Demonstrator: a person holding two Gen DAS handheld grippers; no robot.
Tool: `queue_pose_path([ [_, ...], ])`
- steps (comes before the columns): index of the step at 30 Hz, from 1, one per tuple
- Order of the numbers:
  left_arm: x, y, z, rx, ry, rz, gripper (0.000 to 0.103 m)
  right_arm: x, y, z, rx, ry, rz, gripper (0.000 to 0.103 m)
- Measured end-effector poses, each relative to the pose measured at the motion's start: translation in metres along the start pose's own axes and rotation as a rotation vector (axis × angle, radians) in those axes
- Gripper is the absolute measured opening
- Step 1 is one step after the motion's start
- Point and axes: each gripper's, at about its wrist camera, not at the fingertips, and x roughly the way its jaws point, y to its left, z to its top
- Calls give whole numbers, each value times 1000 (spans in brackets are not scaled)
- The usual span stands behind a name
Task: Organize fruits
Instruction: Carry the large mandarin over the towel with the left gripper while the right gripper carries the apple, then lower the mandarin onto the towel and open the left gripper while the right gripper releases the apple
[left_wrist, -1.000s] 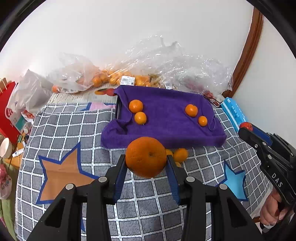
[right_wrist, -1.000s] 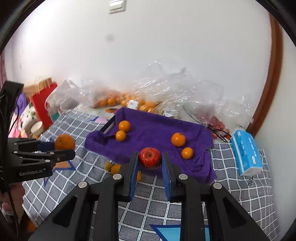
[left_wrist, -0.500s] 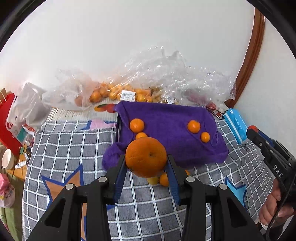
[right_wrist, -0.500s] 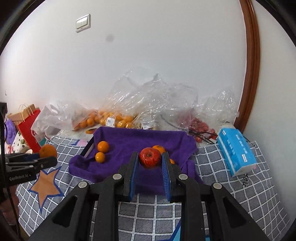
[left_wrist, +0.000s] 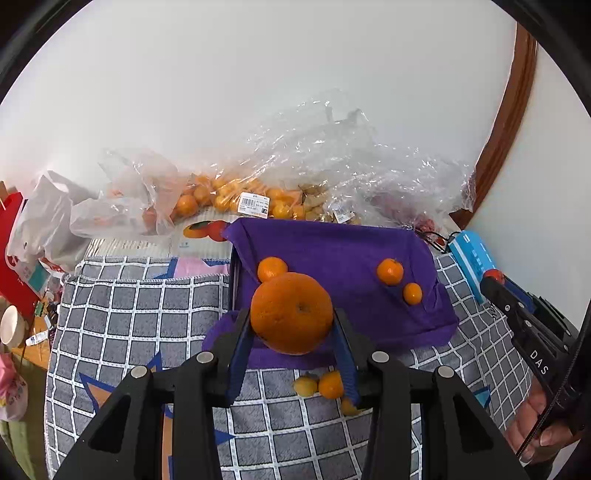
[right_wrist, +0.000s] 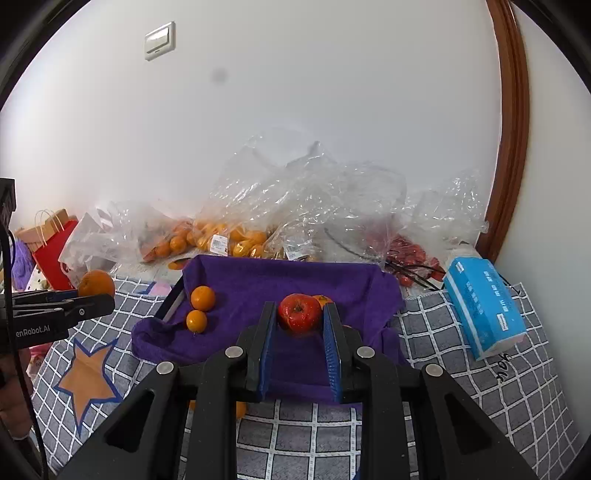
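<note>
My left gripper (left_wrist: 291, 325) is shut on a large orange (left_wrist: 291, 312) and holds it above the near edge of a purple cloth (left_wrist: 332, 251) draped over a tray. Small tangerines (left_wrist: 389, 271) lie on the cloth. My right gripper (right_wrist: 300, 317) is shut on a red tomato (right_wrist: 299, 314) over the same purple cloth (right_wrist: 266, 284), where two tangerines (right_wrist: 202, 298) sit at the left. The left gripper with its orange (right_wrist: 96, 283) shows at the left of the right wrist view. The right gripper (left_wrist: 517, 314) shows at the right of the left wrist view.
Clear plastic bags of tangerines (left_wrist: 236, 197) and red fruit (right_wrist: 410, 254) lie behind the cloth by the wall. A blue tissue pack (right_wrist: 484, 306) lies at the right. Loose kumquats (left_wrist: 319, 384) lie on the checked grey mat (left_wrist: 129, 314). A red paper bag (right_wrist: 51, 251) stands at the left.
Both grippers have risen and drawn back a little while holding their fruit. The cloth and bags now sit lower and farther in both views.
</note>
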Motion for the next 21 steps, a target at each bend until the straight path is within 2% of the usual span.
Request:
queue_pose_path([
  [11,14,9,12,-2,-2,-1,40,21,1,4,2,20,2,25],
  [21,41,33,17,-32,21,14,40,49,-16,-3,13,61,-47,25],
])
